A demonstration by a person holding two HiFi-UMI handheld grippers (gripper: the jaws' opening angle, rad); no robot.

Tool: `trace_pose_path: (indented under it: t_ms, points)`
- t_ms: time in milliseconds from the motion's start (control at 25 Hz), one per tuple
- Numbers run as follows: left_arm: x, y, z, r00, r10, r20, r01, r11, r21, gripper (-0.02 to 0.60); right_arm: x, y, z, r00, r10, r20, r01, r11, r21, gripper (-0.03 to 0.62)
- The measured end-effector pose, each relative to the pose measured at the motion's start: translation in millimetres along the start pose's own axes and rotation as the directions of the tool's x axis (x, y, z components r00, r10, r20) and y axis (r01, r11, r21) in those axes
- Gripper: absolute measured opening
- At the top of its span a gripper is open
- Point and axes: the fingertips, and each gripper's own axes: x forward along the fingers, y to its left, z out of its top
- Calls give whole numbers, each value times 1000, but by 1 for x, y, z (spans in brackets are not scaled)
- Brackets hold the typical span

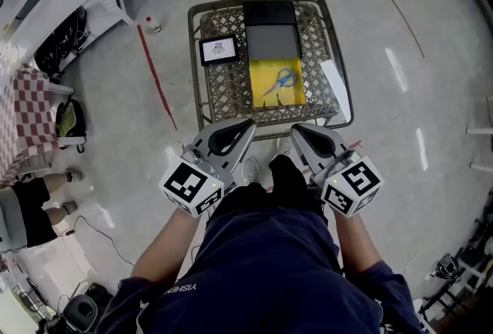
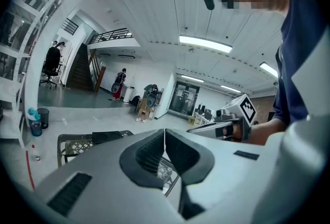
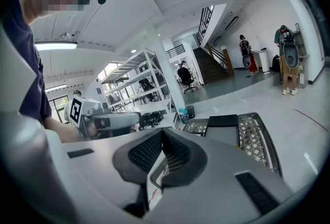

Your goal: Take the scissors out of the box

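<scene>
On the wire-lattice worktop [image 1: 223,90] ahead of the person, the box [image 1: 262,72] sits open, its yellow inside showing, with a dark and grey panel that looks like its lid [image 1: 270,31] lying flat just beyond it. The scissors [image 1: 281,81], blue-handled, lie inside on the yellow bottom, roughly in the middle and set at a slant, with nothing touching them. A small framed card [image 1: 219,49] stands apart on the worktop to the box's left. The left tongs [image 1: 245,127] and the right tongs [image 1: 299,130] are both held close to the person's body, at the near edge of the worktop and short of the box, with their tips pointing toward it. In the left gripper view the left tongs [image 2: 165,141] have their ribbed pads pressed together with nothing between them. The right gripper view shows the same for the right tongs [image 3: 161,140], closed on themselves and empty. Judged from this, the task has hardly begun. The box appears to need no opening, which is the only part that looks settled. What remains is nearly everything: one pair of tongs has to part its jaws, reach down into the box, close on the scissors, lift them clear of the walls and set them down outside.
</scene>
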Motion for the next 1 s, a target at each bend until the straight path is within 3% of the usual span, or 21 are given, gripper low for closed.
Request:
trace_pose_path:
  t_ms: [640,1000]
  points:
    - [96,45,-5,994,81,-72,-82,996,-17,26,29,-101,20,995,74,-73,-72,997,26,18]
    - [145,69,-23,975,173,-141,-175,985,-1,26,39,-157,20,984,132,-120,-127,991,50,18]
